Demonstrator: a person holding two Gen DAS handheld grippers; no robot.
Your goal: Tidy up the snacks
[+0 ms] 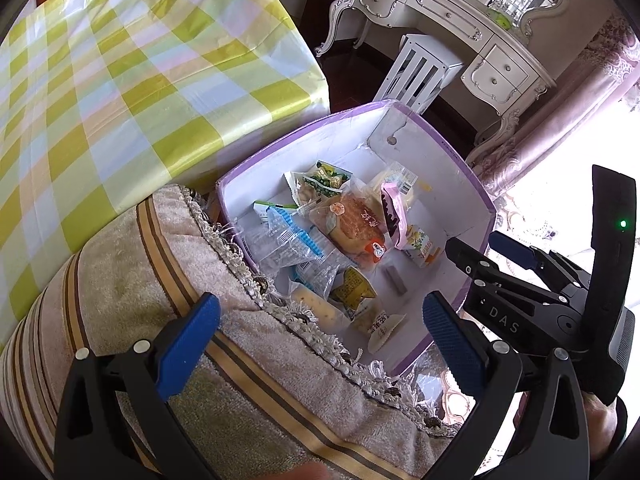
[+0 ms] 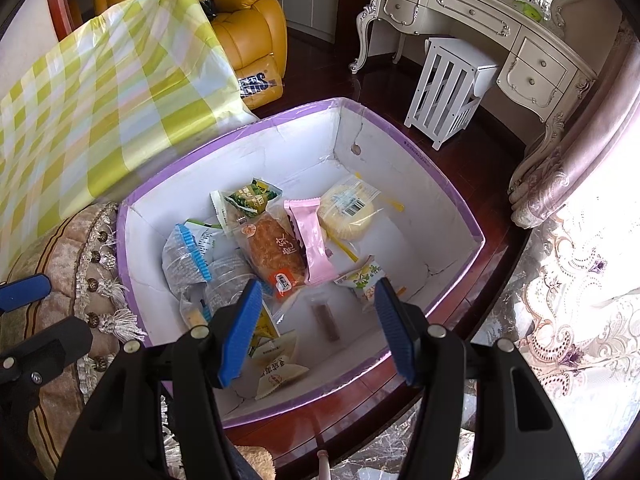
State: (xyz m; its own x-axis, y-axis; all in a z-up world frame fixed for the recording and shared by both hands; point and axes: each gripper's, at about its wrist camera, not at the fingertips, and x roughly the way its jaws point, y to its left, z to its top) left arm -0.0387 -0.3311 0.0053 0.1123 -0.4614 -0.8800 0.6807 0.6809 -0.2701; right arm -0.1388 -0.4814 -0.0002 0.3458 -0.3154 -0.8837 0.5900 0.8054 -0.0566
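Hovering over the purple-rimmed box of snacks, the right gripper holds its blue fingers apart, empty; the left gripper gapes wide, touching nothing.

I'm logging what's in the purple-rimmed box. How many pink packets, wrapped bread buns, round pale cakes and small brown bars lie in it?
Pink packet: 1
Wrapped bread bun: 1
Round pale cake: 1
Brown bar: 1
Total: 4
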